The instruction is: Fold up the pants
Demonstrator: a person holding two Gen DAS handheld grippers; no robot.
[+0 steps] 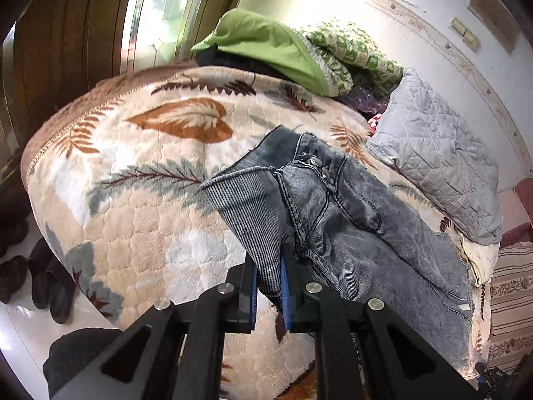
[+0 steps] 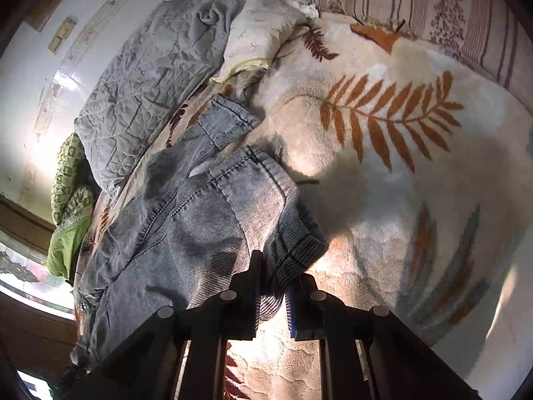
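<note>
I have both grippers clamped on the pants (image 1: 349, 213): left gripper (image 1: 269, 286) pinches the ribbed waistband, right gripper (image 2: 273, 295) another ribbed edge. The rest lies on the bed (image 1: 140, 206).

One jeans (image 1: 349, 220), two tongs (image 1: 269, 286), perhaps three shoes (image 1: 36, 280)

Each wrist camera looks steeply down along its own tool, close over the bed (image 1: 140, 233). Both views share the jeans (image 1: 349, 220), the leaf-patterned blanket (image 2: 383, 153) and the grey quilt (image 2: 143, 76).
</note>
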